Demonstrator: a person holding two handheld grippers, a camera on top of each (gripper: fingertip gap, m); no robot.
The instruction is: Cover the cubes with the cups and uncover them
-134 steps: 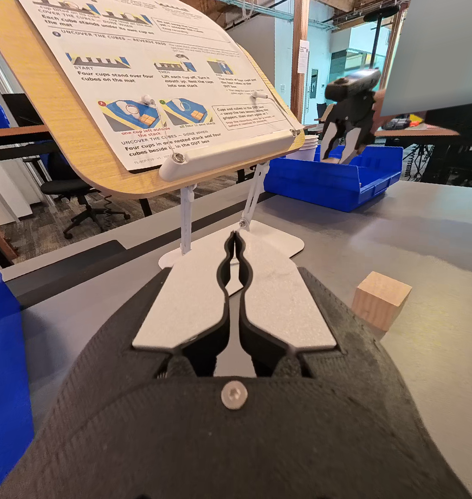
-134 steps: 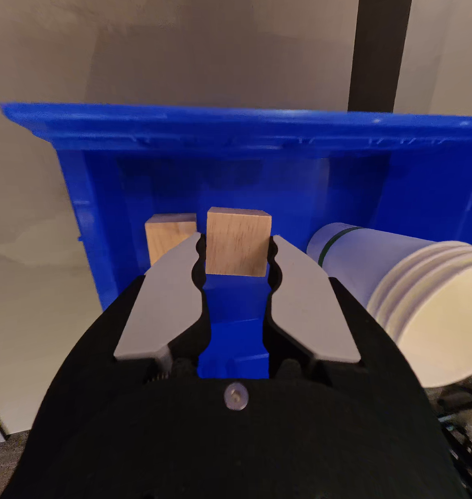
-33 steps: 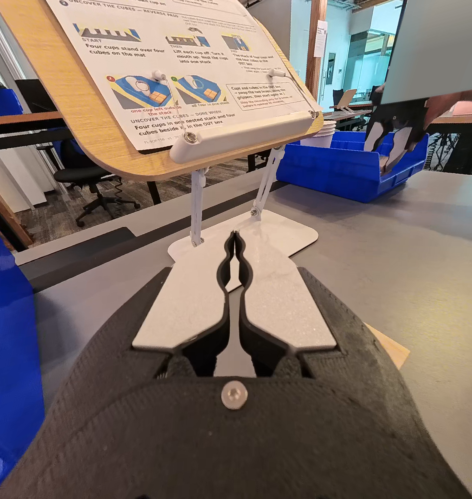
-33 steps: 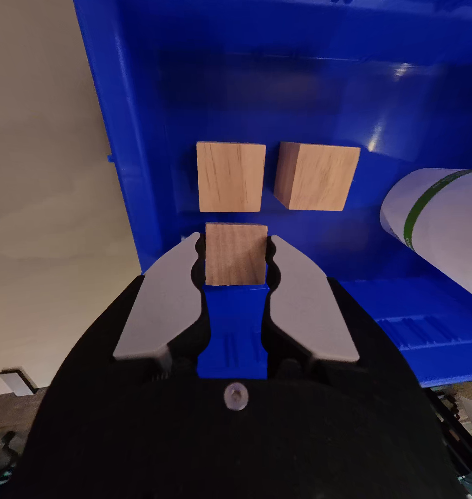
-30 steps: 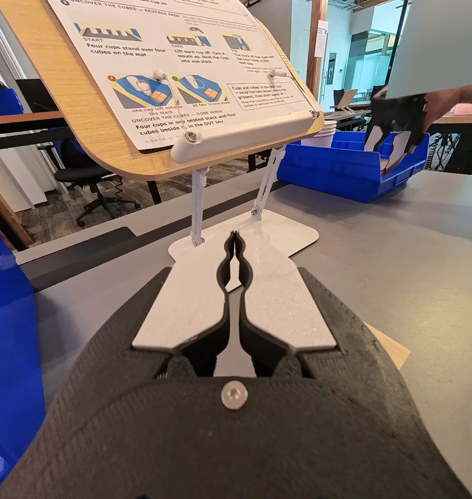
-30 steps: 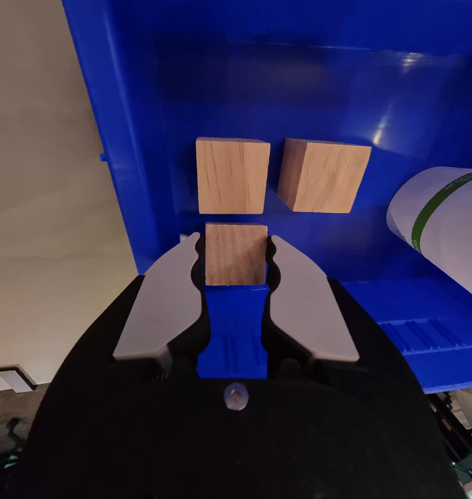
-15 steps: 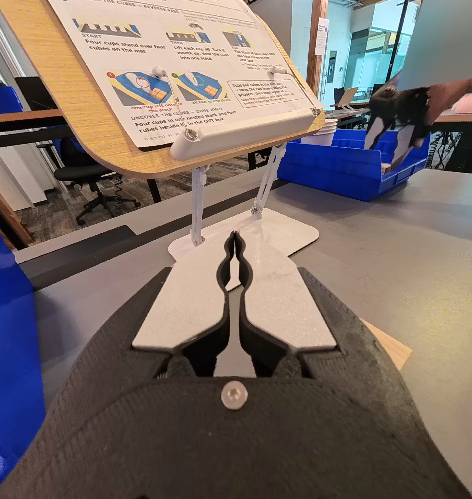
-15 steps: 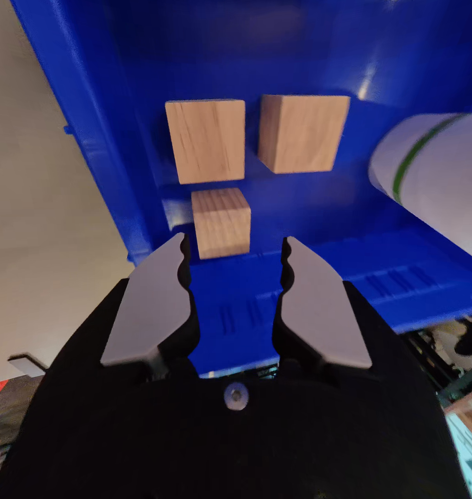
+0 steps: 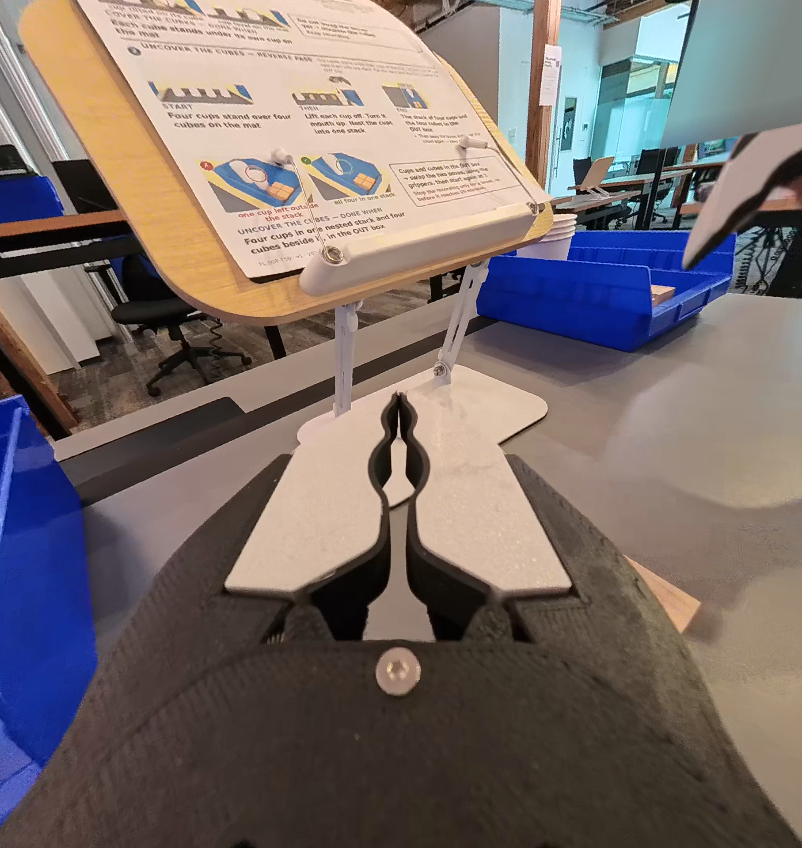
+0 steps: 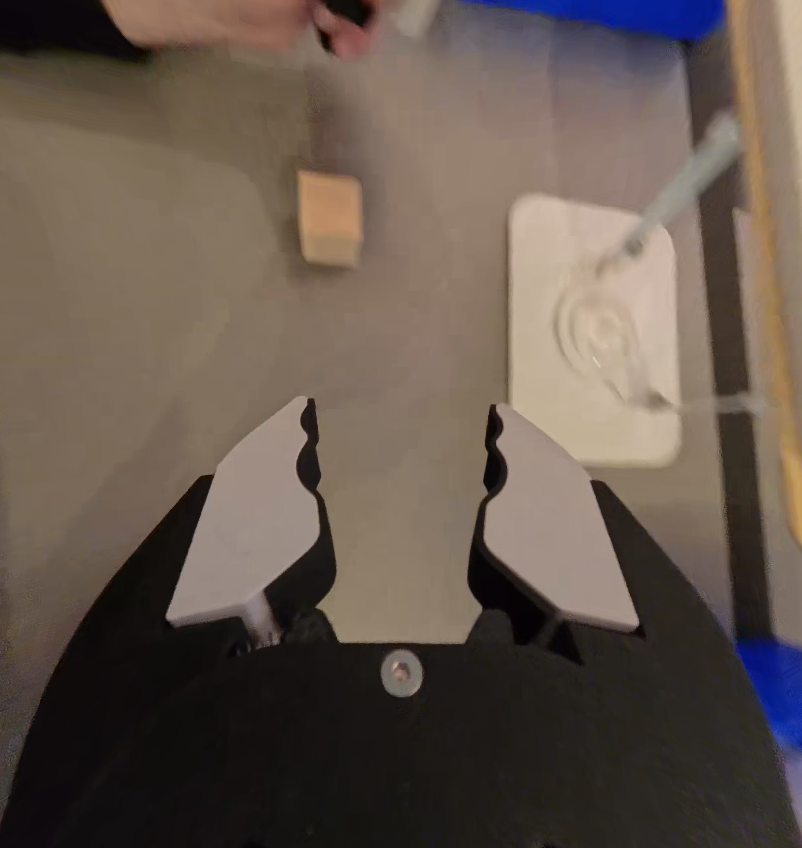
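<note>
My left gripper (image 9: pixel 398 400) is shut and empty, low over the grey table (image 9: pixel 665 436). A wooden cube (image 9: pixel 665 601) lies just to its right, mostly hidden behind the gripper body. My right gripper (image 10: pixel 401 408) is open and empty, looking down on the table with the same cube (image 10: pixel 330 225) ahead of its fingertips and apart from them. One of its fingers (image 9: pixel 748 192) shows blurred at the top right of the left wrist view. Far right, a blue bin (image 9: pixel 610 293) holds a cube (image 9: pixel 663 293), and white cups (image 9: pixel 557 234) show just behind the stand's board.
A document stand with an instruction sheet (image 9: pixel 298 137) stands on a white base (image 9: pixel 481 413), which also shows in the right wrist view (image 10: pixel 591 330). Another blue bin (image 9: pixel 13 550) sits at my left. A person's hand (image 10: pixel 233 23) is at the top of the right wrist view.
My right gripper let go of the cube in the blue bin, opened wider, and swung out of the bin over the table toward the lone cube. My left gripper stayed shut and almost still.
</note>
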